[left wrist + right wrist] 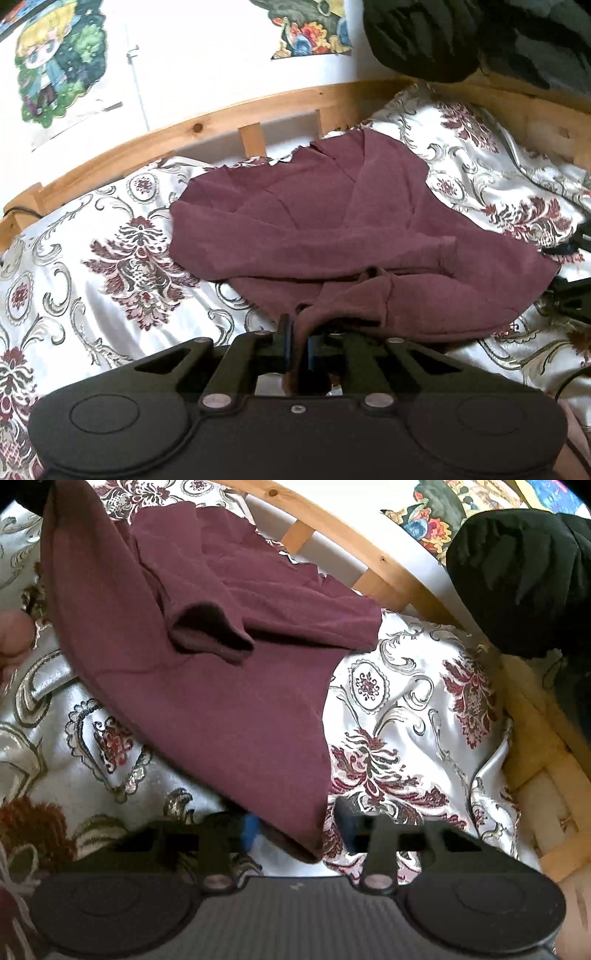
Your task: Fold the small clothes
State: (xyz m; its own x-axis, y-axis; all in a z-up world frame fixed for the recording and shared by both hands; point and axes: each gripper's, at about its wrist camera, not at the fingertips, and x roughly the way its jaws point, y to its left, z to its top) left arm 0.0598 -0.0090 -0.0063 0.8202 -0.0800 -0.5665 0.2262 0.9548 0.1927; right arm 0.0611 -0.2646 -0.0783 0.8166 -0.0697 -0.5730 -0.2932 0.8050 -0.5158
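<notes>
Left gripper (296,334) jaws pinch the shirt (332,221) hem; right gripper (291,830) jaws look spread around its edge, blurred, over the bed (406,701).

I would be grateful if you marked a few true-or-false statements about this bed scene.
1. The left claw is shut on a fold of the maroon knit garment. True.
2. The garment lies on a plain blue sheet. False: it lies on a white satin bedspread with red floral patterns.
3. The bed's rail is light wood. True.
4. The right claw is pinched shut on nothing. False: its fingers stand apart, a garment corner between them.
</notes>
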